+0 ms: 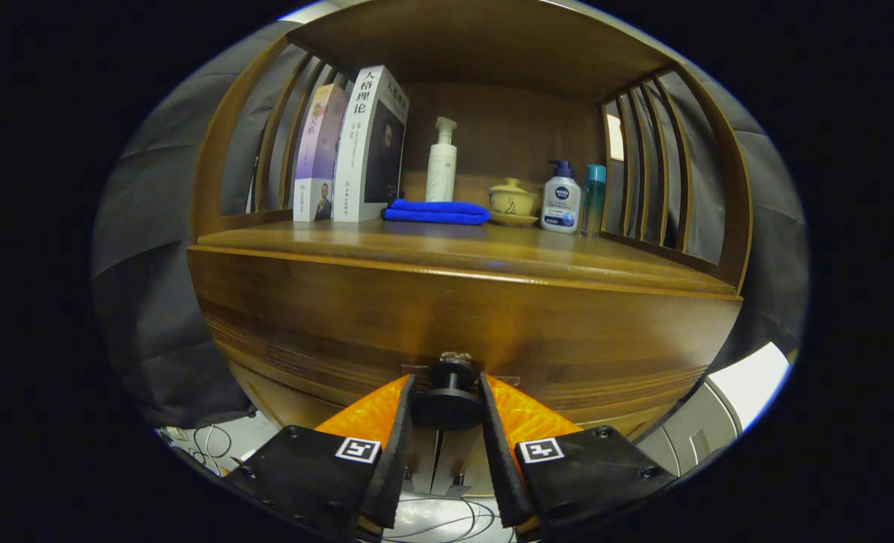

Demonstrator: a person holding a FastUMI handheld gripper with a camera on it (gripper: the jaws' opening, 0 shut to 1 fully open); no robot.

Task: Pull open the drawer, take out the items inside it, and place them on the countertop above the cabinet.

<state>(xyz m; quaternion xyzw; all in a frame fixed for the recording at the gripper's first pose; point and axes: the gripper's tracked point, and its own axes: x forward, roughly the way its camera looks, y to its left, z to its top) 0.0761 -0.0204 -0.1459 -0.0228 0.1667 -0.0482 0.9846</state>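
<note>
The gripper (448, 392) is held level and pointed straight forward. Its two orange fingers (371, 415), edged with black pads, are drawn in close on either side of the black knob (447, 398), and both pads are pressed against it.

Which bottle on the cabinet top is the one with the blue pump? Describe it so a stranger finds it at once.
Look at the wooden cabinet whose dark drawer knob sits between the gripper fingers. On its countertop, far right by the slatted side, stands a white lotion bottle between a lidded ceramic cup and a slim teal bottle. It alone has a blue pump.
</note>
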